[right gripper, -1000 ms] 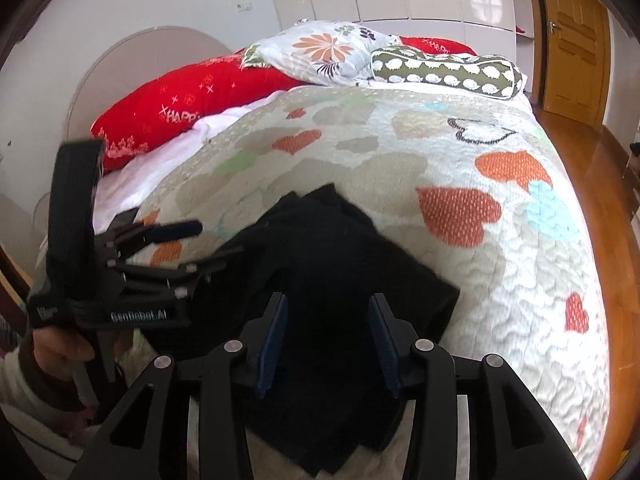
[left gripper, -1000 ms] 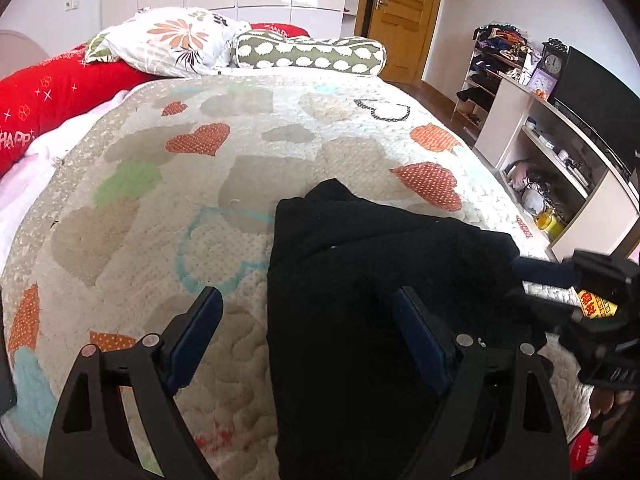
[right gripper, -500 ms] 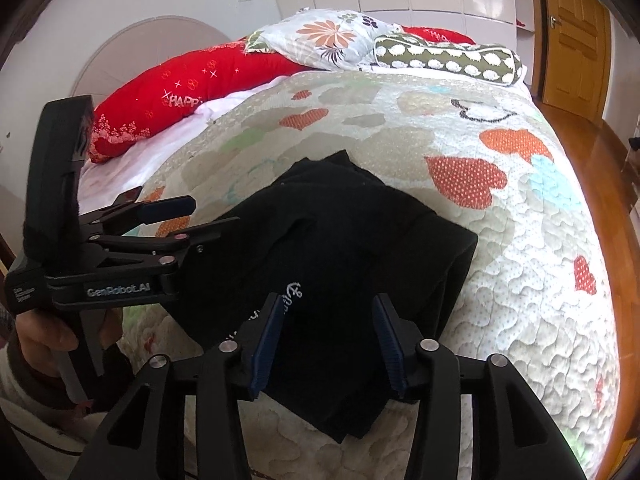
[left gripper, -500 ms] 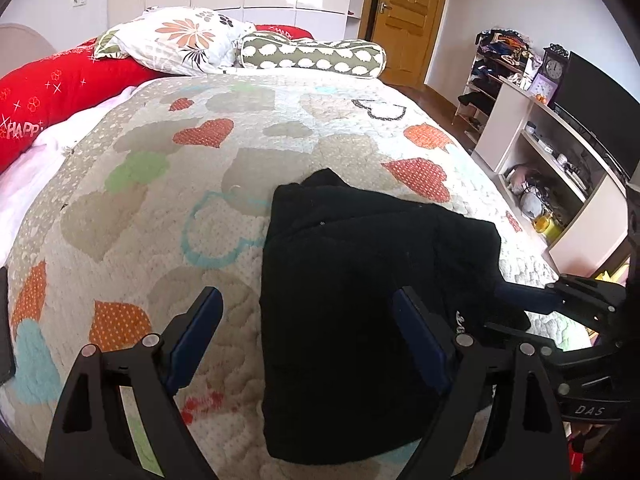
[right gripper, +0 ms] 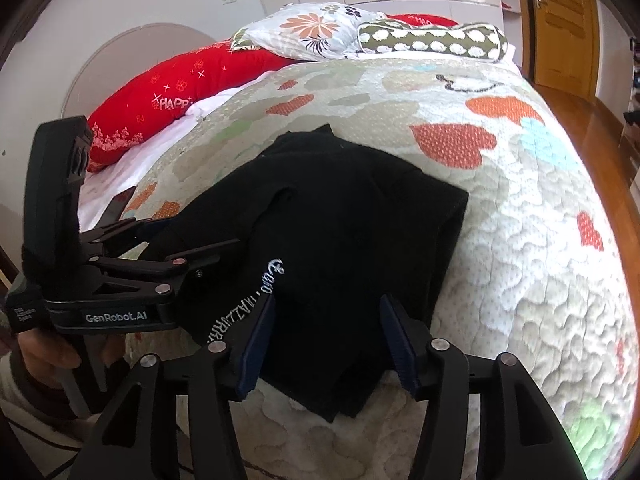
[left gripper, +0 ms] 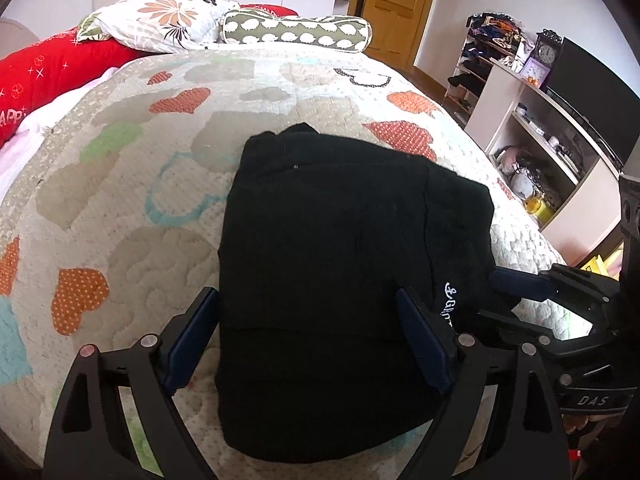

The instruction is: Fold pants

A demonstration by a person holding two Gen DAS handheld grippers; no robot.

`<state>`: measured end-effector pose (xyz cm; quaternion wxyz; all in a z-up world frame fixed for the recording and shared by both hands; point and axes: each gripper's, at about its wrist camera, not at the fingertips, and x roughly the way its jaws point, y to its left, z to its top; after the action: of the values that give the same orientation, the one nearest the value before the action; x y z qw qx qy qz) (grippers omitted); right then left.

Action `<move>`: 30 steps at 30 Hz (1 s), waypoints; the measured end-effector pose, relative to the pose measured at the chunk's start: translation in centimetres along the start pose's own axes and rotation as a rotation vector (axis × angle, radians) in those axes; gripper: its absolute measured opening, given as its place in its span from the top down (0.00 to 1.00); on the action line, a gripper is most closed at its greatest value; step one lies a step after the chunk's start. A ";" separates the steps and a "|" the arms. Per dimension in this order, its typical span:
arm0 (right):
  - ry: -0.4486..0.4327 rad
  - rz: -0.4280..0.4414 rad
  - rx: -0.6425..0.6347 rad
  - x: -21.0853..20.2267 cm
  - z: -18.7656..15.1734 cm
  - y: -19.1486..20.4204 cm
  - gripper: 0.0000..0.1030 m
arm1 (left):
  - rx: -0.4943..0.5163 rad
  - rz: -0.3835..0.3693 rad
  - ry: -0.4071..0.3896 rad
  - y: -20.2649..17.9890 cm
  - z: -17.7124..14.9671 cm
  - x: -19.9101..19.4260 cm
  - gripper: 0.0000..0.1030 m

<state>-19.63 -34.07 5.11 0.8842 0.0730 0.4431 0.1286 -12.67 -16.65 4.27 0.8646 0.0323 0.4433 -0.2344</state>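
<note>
The black pants [left gripper: 332,248] lie folded into a thick rectangle on the quilted bed, with white lettering near one edge. They also show in the right wrist view [right gripper: 340,232]. My left gripper [left gripper: 308,332] is open and empty, its fingers straddling the near end of the pants above them. My right gripper [right gripper: 326,336] is open and empty just above the pants' near edge. The left gripper also shows in the right wrist view [right gripper: 176,240], and the right gripper in the left wrist view [left gripper: 516,296], beside the pants.
The heart-patterned quilt [left gripper: 132,184] covers the bed. Pillows [left gripper: 160,20] and a red cushion [right gripper: 176,84] lie at the head. A white shelf unit [left gripper: 552,152] with a TV stands to the right. A wooden door [left gripper: 396,4] is behind.
Both grippers have pulled back from the pants toward the bed's near edge. The pants lie still in their folded state.
</note>
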 end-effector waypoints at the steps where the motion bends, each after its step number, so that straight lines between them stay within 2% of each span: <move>1: -0.003 0.009 0.011 -0.1 -0.2 -0.2 0.45 | -0.005 -0.005 0.002 0.1 -0.1 0.1 0.13; 7: 0.001 0.015 0.024 -0.7 0.3 -0.3 0.45 | -0.023 -0.020 0.011 0.4 -0.1 0.1 0.11; 10: -0.036 0.022 0.040 -1.7 1.3 -0.5 0.45 | -0.010 -0.012 0.002 0.3 0.5 -0.5 0.11; 17: -0.062 -0.102 0.062 -0.6 4.3 -2.2 0.44 | -0.003 -0.016 -0.025 -0.1 1.2 -1.2 0.11; 19: -0.054 -0.096 0.085 0.1 4.7 -3.0 0.45 | 0.008 -0.017 -0.018 -0.5 1.0 -1.1 0.11; 20: -0.046 -0.077 0.085 0.5 4.9 -3.2 0.55 | 0.015 -0.010 -0.018 -0.7 1.0 -1.0 0.11; 21: -0.044 -0.073 0.076 0.9 5.0 -3.2 0.59 | 0.022 -0.002 -0.018 -0.9 0.9 -0.9 0.11; 22: -0.050 -0.085 0.063 1.0 5.0 -3.2 0.69 | 0.029 0.005 -0.016 -1.1 0.9 -0.7 0.11; 23: -0.062 -0.096 0.052 1.0 5.1 -3.1 0.83 | 0.030 0.011 -0.014 -1.2 1.0 -0.6 0.11; 24: -0.080 -0.109 0.050 0.8 5.2 -3.3 0.85 | 0.028 0.012 -0.014 -1.3 1.0 -0.4 0.11; 25: -0.095 -0.099 0.057 0.5 5.3 -3.6 0.91 | 0.026 0.012 -0.013 -1.4 1.1 -0.4 0.10; 27: -0.114 -0.076 0.074 0.0 5.6 -4.2 0.92 | 0.028 0.014 -0.015 -1.7 1.3 -0.4 0.10; 30: -0.112 -0.109 0.036 0.0 5.7 -3.8 0.92 | 0.034 0.020 -0.026 -2.1 1.4 -0.4 0.09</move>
<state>-14.45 -37.80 7.57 0.9118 0.0718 0.3985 0.0680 -12.73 -18.71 5.75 0.8718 0.0485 0.4278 -0.2335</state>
